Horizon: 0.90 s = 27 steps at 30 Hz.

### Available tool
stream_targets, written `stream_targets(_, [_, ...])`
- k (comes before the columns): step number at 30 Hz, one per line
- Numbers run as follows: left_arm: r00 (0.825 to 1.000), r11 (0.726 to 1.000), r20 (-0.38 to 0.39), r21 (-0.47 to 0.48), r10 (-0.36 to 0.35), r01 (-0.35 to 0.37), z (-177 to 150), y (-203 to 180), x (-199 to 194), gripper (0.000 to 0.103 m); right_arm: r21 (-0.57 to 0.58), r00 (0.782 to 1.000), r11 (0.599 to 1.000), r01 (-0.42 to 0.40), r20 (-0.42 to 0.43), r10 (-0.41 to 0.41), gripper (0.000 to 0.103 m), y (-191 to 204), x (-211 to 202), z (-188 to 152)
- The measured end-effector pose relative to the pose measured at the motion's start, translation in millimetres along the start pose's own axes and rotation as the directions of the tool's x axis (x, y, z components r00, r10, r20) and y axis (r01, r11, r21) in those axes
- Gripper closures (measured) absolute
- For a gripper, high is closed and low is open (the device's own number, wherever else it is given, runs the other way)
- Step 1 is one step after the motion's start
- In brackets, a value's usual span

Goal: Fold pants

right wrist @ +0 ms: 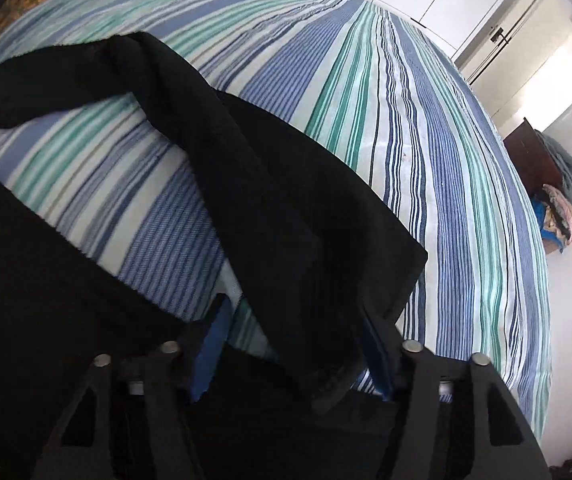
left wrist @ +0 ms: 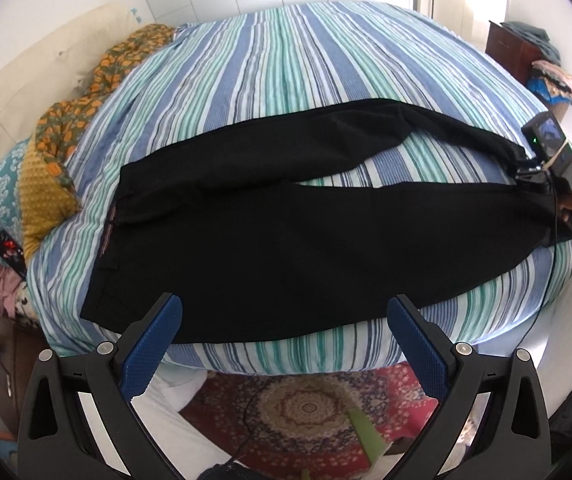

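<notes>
1. We find the black, soft-fabric pants [left wrist: 286, 232] laid lengthwise across the middle of the left wrist frame, on the bed covered by a blue, teal and white striped sheet [left wrist: 286, 60]. The waistband sits at centre left, the two legs run toward the right edge.
2. The legs lie apart in a narrow V with striped sheet showing between them; the upper leg bends near its hem. We judge no fold is made yet.
3. Left to do, as we read it: bring one leg over the other, then fold the length down in halves or thirds.
4. The left gripper [left wrist: 286, 322] sits at the bottom centre of its own view, tilted down toward the near edge of the pants by the hip. Its blue ribbed pads [left wrist: 154, 344] stand wide apart with nothing between them; the tips overlap the cloth edge in the picture, but we cannot tell whether they touch it.
5. The right gripper [right wrist: 292, 354] appears at the far right of the left wrist frame, down at the leg hems, a person's hand wrapped round its handle.
6. In the right wrist view its jaws are narrowed, with the black hem of the upper leg lying between the blue pads; we cannot tell for certain that the pads press on it.
7. A red patterned rug [left wrist: 306, 408] lies on the floor below the bed edge.
</notes>
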<state>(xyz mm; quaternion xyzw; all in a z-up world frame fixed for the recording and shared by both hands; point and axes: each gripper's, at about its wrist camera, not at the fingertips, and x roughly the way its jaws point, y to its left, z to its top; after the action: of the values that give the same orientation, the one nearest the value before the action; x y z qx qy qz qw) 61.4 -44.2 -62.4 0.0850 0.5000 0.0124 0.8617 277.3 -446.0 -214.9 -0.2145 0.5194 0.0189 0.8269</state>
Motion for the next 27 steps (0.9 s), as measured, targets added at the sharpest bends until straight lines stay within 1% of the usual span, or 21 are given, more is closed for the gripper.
stream_targets(1, [1.000, 1.000, -0.008, 0.005, 0.003, -0.003, 1.1, -1.1, 3.5, 0.001, -0.006, 1.000, 1.000, 0.001, -0.007, -0.001, 0.076, -4.8, 3.8, 4.5])
stream_targets(2, [1.000, 1.000, -0.011, 0.010, 0.005, -0.005, 1.3, -2.2, 5.7, 0.001, 0.005, 1.000, 1.000, -0.021, -0.002, 0.021, 0.092, -12.8, 0.5, 9.2])
stream_targets(3, [1.000, 1.000, -0.012, 0.015, 0.007, -0.006, 2.2, -3.4, 8.0, 0.001, 0.027, 0.999, 0.998, -0.053, 0.010, 0.053, 0.098, -23.3, -8.6, 14.4])
stream_targets(7, [0.999, 0.999, -0.035, 0.034, -0.019, 0.020, 8.0, -12.6, 19.8, 0.001, 0.138, 0.981, 0.972, -0.192, 0.060, 0.186, 0.098, -90.8, -63.3, 54.8])
stream_targets(9, [0.998, 0.998, -0.040, 0.043, -0.042, 0.043, 13.6, -17.7, 23.4, 0.001, 0.163, 0.978, 0.965, -0.205, 0.068, 0.196, 0.098, -130.6, -79.6, 87.9])
stream_targets(11, [0.998, 0.997, -0.033, 0.055, -0.054, 0.056, 20.1, -24.8, 25.1, 0.001, 0.204, 0.977, 0.956, -0.210, 0.075, 0.199, 0.097, -168.6, -76.8, 127.5])
stream_targets(12, [0.998, 0.996, -0.026, 0.062, -0.056, 0.058, 23.7, -28.1, 24.9, 0.001, 0.241, 0.973, 0.943, -0.231, 0.054, 0.225, 0.087, -186.3, -63.8, 145.5])
stream_targets(13, [0.998, 0.996, -0.018, 0.068, -0.059, 0.060, 26.6, -30.9, 23.9, 0.001, 0.299, 0.966, 0.920, -0.253, 0.024, 0.258, 0.074, -205.0, -43.8, 161.0])
stream_targets(14, [0.998, 0.995, -0.010, 0.073, -0.060, 0.061, 28.8, -32.8, 22.7, 0.001, 0.367, 0.966, 0.898, -0.242, 0.006, 0.257, 0.041, -222.4, -23.7, 171.9])
stream_targets(15, [0.998, 0.995, -0.002, 0.077, -0.058, 0.058, 30.8, -33.8, 21.3, 0.001, 0.427, 0.977, 0.882, -0.197, 0.008, 0.214, 0.032, -237.2, -9.6, 175.8])
stream_targets(16, [0.998, 0.995, 0.007, 0.079, -0.056, 0.055, 31.9, -34.3, 20.7, 0.001, 0.476, 0.987, 0.866, -0.154, 0.025, 0.162, 0.032, -249.4, 0.1, 172.3])
stream_targets(17, [0.999, 0.996, 0.012, 0.079, -0.052, 0.051, 31.3, -34.5, 21.3, 0.001, 0.524, 0.990, 0.840, -0.138, 0.043, 0.136, 0.032, -259.5, 9.7, 165.6])
stream_targets(18, [0.999, 0.996, 0.009, 0.077, -0.049, 0.048, 30.4, -34.5, 24.1, 0.001, 0.576, 0.987, 0.802, -0.158, 0.070, 0.145, 0.033, -267.6, 18.0, 155.6])
stream_targets(19, [0.999, 0.996, -0.005, 0.074, -0.051, 0.051, 29.6, -34.4, 28.2, 0.001, 0.632, 0.979, 0.748, -0.203, 0.106, 0.177, 0.033, -273.7, 27.8, 141.3])
stream_targets(20, [0.998, 0.996, -0.026, 0.070, -0.057, 0.059, 30.5, -34.7, 33.2, 0.001, 0.685, 0.964, 0.681, -0.260, 0.145, 0.222, 0.036, -276.5, 38.0, 125.3])
stream_targets(21, [0.996, 0.995, -0.050, 0.067, -0.068, 0.071, 31.7, -35.8, 39.8, 0.001, 0.727, 0.942, 0.606, -0.323, 0.189, 0.276, 0.042, -277.5, 50.3, 109.5])
stream_targets(22, [0.995, 0.995, -0.069, 0.067, -0.075, 0.080, 31.9, -37.0, 44.4, 0.001, 0.760, 0.915, 0.526, -0.382, 0.231, 0.331, 0.044, -274.0, 63.6, 92.4])
stream_targets(23, [0.994, 0.994, -0.082, 0.070, -0.077, 0.083, 32.2, -38.6, 47.6, 0.001, 0.782, 0.889, 0.455, -0.426, 0.266, 0.373, 0.049, -271.4, 78.1, 78.7])
stream_targets(24, [0.994, 0.994, -0.086, 0.076, -0.073, 0.080, 32.1, -40.7, 49.0, 0.001, 0.796, 0.865, 0.393, -0.460, 0.301, 0.401, 0.054, -267.2, 89.7, 67.3])
stream_targets(25, [0.994, 0.994, -0.086, 0.085, -0.065, 0.072, 32.1, -43.1, 48.8, 0.001, 0.801, 0.840, 0.340, -0.493, 0.338, 0.424, 0.056, -262.1, 100.8, 59.7])
stream_targets(27, [0.996, 0.994, -0.079, 0.095, -0.050, 0.057, 32.3, -46.4, 47.2, 0.001, 0.795, 0.796, 0.257, -0.550, 0.405, 0.450, 0.060, -251.3, 119.5, 56.3])
